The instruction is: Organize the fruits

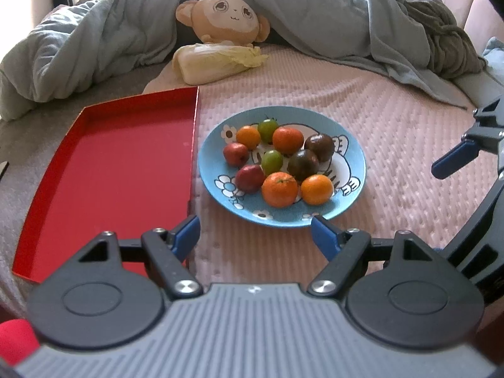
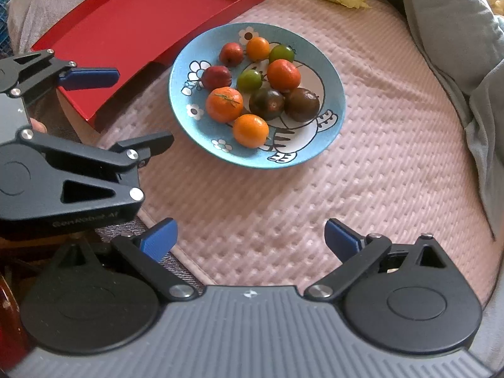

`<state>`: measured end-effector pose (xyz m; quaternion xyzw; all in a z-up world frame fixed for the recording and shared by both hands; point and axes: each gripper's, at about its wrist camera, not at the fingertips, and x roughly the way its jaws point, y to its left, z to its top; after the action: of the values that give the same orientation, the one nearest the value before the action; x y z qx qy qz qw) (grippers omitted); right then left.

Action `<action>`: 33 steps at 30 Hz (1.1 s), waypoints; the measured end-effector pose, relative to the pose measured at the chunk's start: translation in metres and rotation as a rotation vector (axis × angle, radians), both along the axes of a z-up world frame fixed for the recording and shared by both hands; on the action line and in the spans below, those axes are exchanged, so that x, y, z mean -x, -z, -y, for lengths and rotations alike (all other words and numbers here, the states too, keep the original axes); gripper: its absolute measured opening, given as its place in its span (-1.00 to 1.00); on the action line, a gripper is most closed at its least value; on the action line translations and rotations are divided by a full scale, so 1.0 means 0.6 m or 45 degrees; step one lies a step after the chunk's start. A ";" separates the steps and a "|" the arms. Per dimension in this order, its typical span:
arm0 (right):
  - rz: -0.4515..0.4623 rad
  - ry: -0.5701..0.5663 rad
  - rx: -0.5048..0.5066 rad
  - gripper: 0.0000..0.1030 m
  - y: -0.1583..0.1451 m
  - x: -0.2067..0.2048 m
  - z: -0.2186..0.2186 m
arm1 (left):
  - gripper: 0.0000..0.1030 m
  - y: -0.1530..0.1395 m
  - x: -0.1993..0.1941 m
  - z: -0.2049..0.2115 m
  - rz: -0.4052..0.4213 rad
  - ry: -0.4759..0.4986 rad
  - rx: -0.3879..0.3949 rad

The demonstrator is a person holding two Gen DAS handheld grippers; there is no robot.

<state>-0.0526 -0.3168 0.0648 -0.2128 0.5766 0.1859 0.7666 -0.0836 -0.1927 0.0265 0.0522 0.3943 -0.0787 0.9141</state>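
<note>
A blue cartoon plate (image 1: 217,151) (image 2: 330,72) sits on a pink quilted mat and holds several small fruits: oranges (image 1: 279,189) (image 2: 224,104), red fruits (image 1: 249,178), green ones (image 1: 272,161) and dark ones (image 1: 303,164). An empty red tray (image 1: 113,170) (image 2: 141,15) lies just left of the plate. My left gripper (image 1: 255,236) is open and empty, just short of the plate's near rim. My right gripper (image 2: 250,239) is open and empty over the mat, well short of the plate. The left gripper also shows in the right wrist view (image 2: 138,110).
A napa cabbage (image 1: 214,61) and a plush monkey (image 1: 223,19) lie beyond the plate, with a rumpled grey-blue duvet (image 1: 330,15) behind and along the right side (image 2: 456,31). The right gripper's finger (image 1: 455,157) shows at the left wrist view's right edge.
</note>
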 end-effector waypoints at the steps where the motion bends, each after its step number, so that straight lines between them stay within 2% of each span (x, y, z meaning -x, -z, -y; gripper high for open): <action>1: 0.000 -0.005 0.001 0.97 -0.001 0.000 -0.001 | 0.54 0.002 0.000 0.000 -0.002 0.001 -0.004; 27: -0.079 -0.062 0.024 0.98 0.016 0.003 -0.008 | 0.54 0.020 -0.006 0.003 -0.039 0.002 -0.009; 33: -0.083 -0.062 0.022 0.98 0.017 0.003 -0.006 | 0.53 0.012 -0.004 0.008 0.010 0.006 0.006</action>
<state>-0.0546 -0.3131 0.0543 -0.2274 0.5975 0.2064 0.7408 -0.0810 -0.1974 0.0195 0.0512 0.3903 -0.0816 0.9156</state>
